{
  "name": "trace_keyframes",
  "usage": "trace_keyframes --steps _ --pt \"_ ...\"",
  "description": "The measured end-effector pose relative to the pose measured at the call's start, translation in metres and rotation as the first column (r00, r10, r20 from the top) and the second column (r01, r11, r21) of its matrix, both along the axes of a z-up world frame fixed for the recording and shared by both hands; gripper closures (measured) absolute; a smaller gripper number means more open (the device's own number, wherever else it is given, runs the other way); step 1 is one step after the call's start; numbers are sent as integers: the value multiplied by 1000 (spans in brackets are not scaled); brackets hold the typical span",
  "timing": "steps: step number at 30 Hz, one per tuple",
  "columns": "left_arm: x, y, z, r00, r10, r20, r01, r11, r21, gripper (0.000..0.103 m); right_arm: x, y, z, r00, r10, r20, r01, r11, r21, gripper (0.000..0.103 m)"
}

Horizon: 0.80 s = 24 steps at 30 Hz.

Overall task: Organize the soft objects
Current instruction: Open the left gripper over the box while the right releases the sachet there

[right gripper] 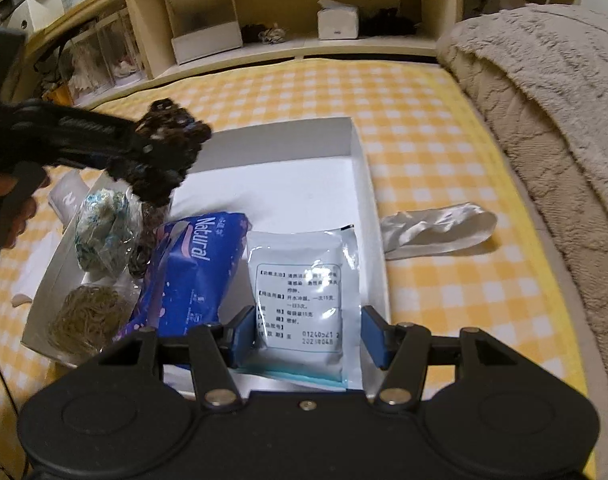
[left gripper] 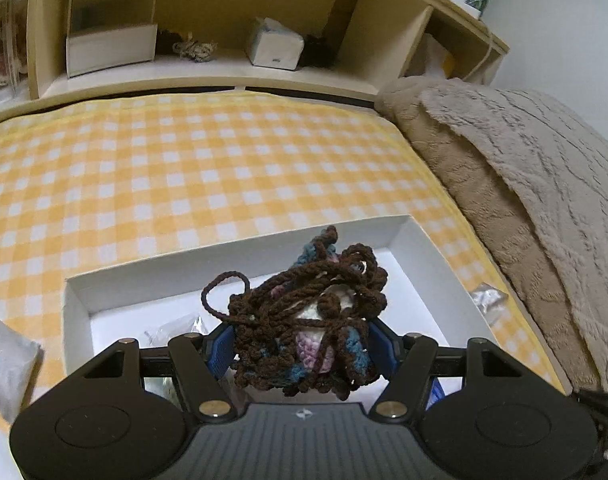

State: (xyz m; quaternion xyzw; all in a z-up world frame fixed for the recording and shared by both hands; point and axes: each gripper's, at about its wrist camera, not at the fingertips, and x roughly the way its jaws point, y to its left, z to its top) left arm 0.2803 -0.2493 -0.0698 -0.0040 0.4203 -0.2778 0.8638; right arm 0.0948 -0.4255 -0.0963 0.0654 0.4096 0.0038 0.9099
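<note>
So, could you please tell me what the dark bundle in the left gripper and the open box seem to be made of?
Yarn bundle: thick brown yarn, likely wool or acrylic; matte, fuzzy twisted strands. White box: seemingly cardboard; thin, matte folded walls.

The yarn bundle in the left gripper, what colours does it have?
Mostly dark brown yarn bundle, with teal, pink and cream patches, clamped in the left gripper. Left wrist view shows it best.

Yellow checked bedsheet point(left gripper: 191, 168); wooden headboard shelf point(left gripper: 239, 76); beige blanket point(left gripper: 524, 184).
</note>
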Motion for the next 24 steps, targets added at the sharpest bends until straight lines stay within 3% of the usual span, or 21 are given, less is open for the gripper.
trace_keyframes --steps 3,5,7,9,14,24 --pt "13 -3 -8 1000 5 -10 -5 1000 -3 35 6 5 -4 1000 10 -17 -10 1000 -16 45" --pt "20 -4 -14 1000 9 -13 -9 1000 6 28 10 5 -9 1000 3 -31 -4 1000 -31 46" --pt "23 -5 -18 1000 11 -18 -10 1000 14 12 13 5 -12 999 11 -38 -12 1000 -24 45" --pt "29 -4 -24 999 17 -35 -17 1000 15 9 15 5 -14 999 16 -48 -17 1000 -17 41" --pt "29 2 -27 998 35 -46 -35 999 13 7 12 11 -8 998 28 -52 -29 999 -17 16" --pt "4 7 -3 1000 16 -17 -16 1000 17 5 -5 9 17 1000 -9 -14 9 998 -54 14"
